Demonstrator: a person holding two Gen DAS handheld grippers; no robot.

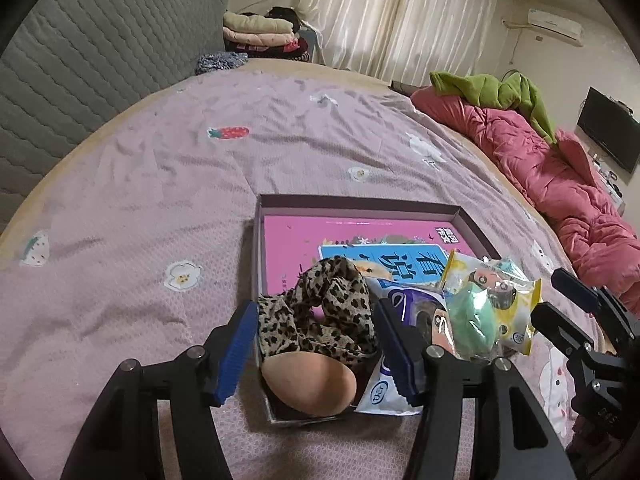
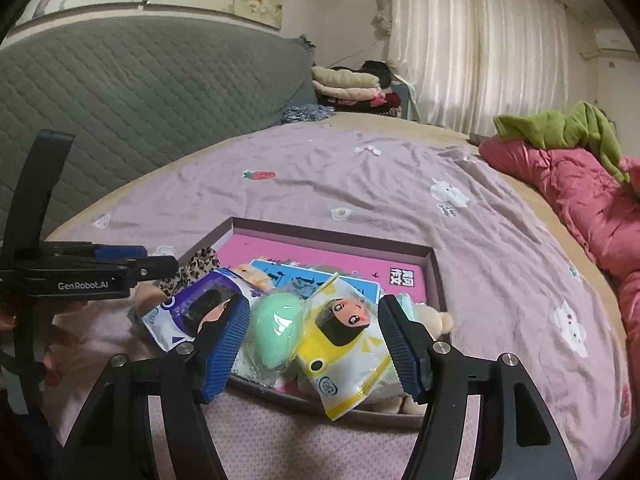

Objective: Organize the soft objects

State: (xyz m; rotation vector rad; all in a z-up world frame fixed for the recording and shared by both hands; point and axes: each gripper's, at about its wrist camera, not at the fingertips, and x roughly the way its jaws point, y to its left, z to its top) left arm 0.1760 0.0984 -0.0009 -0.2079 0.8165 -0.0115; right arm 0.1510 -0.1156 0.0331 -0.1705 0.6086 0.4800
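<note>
A shallow box (image 1: 360, 203) with a pink printed bottom lies on the lilac bedspread (image 1: 160, 200). In its near end are a leopard-print cloth (image 1: 320, 312), a tan egg-shaped sponge (image 1: 308, 384), a purple-and-white packet (image 1: 416, 320), a green sponge (image 1: 472, 320) in clear wrap and a yellow packet (image 1: 508, 304). My left gripper (image 1: 316, 306) stands open above the cloth and tan sponge, its pads clear of them. My right gripper (image 2: 314, 304) is open over the green sponge (image 2: 276, 332) and yellow packet (image 2: 344, 344). A tan plush toy (image 2: 436, 320) peeks out behind its right finger.
A red quilt (image 1: 560, 184) with a green garment (image 1: 500, 92) on it runs along the bed's right side. Folded clothes (image 1: 260, 32) are stacked past the far corner. A grey quilted headboard (image 1: 100, 60) borders the left. A dark screen (image 1: 608, 136) hangs on the right wall.
</note>
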